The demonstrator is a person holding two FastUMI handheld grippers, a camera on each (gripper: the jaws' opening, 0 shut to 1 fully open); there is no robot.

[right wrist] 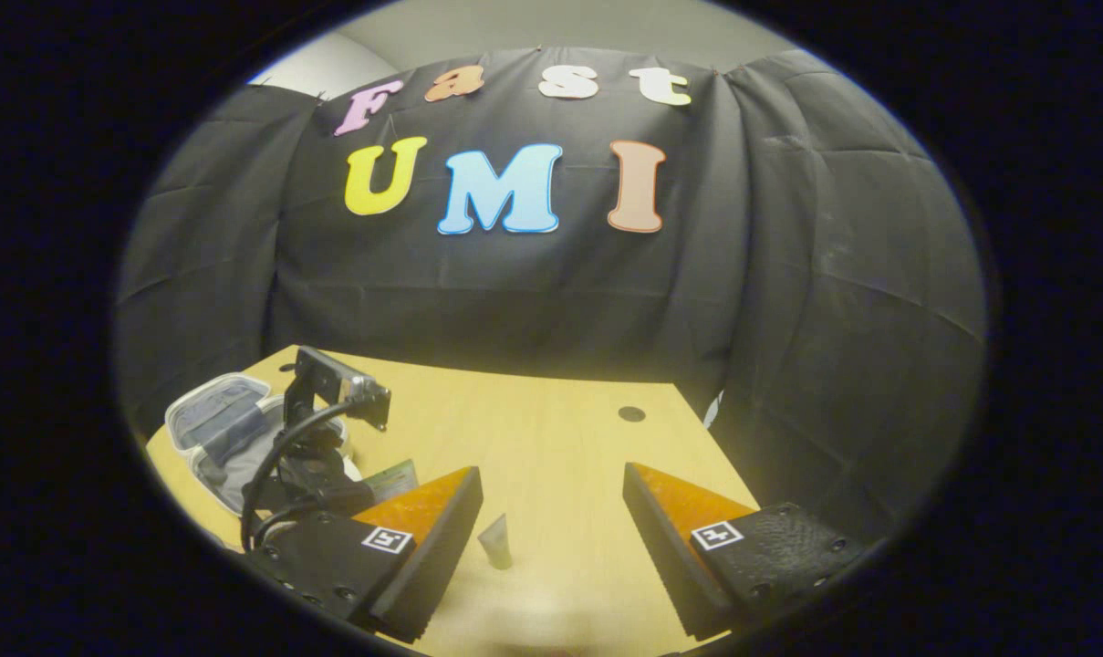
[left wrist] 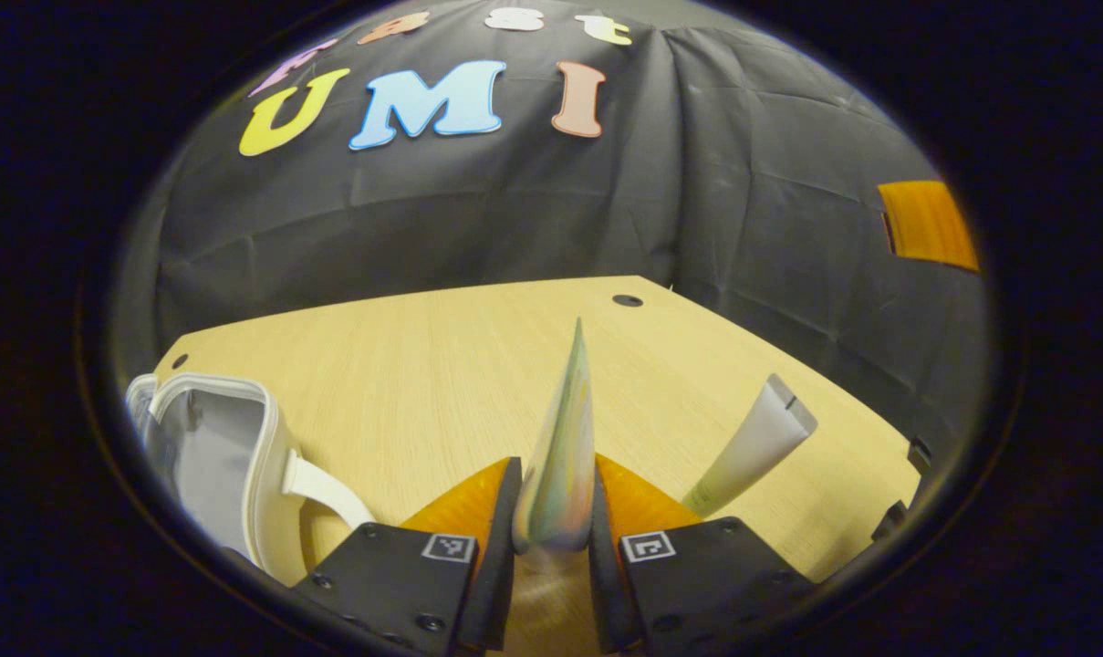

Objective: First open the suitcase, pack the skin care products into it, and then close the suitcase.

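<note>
Item: pastel tube (left wrist: 560,456), clamped between the fingers of the left gripper (left wrist: 556,538), long axis running straight ahead with the crimped end pointing away, lifted clear of the table (left wrist: 442,347). Destination: open suitcase (left wrist: 213,456), seen low to the left of those fingers, lining exposed. Second white tube (left wrist: 756,447) lies on the table to the right. Right gripper (right wrist: 551,538) is held spread and empty above a small tube (right wrist: 496,540). The left gripper is judged nearer the suitcase.
</note>
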